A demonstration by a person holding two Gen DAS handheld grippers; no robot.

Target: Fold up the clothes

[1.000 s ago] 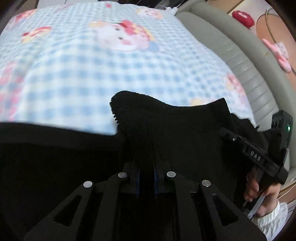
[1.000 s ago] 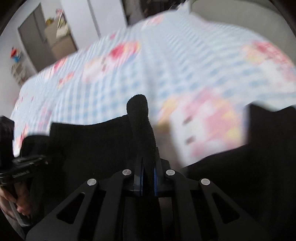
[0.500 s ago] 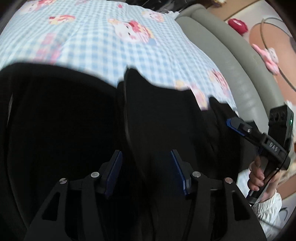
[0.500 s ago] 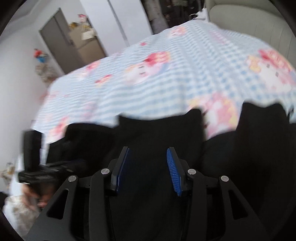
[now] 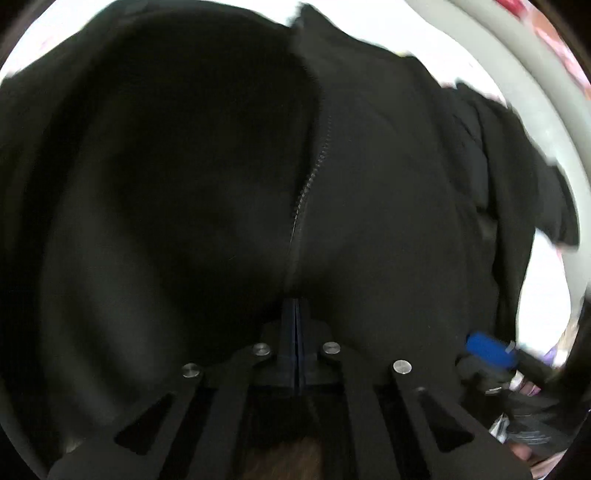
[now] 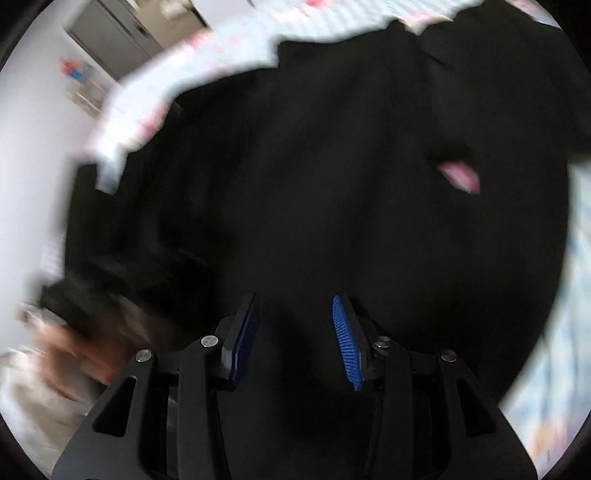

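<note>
On the checked bedsheet (image 6: 221, 62), black jacket (image 5: 369, 184); left gripper (image 5: 296, 314) fully closed at its zip, right gripper (image 6: 295, 332) part-open, closing, empty.

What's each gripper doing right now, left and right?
Left gripper: shut; whether it pinches the black jacket cannot be told.
Right gripper: jaws apart, closing slightly, gripping nothing, over the jacket.

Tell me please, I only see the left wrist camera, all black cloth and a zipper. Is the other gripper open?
Observer: Yes. The right gripper has its blue pads apart, though its jaws are closing; the black jacket lies beneath them, not pinched.
Operator: What's the jacket lying on?
Observer: A blue checked bedsheet with pink pictures.
Operator: Anything else?
Observer: A grey door far off, upper left in the right wrist view.
</note>
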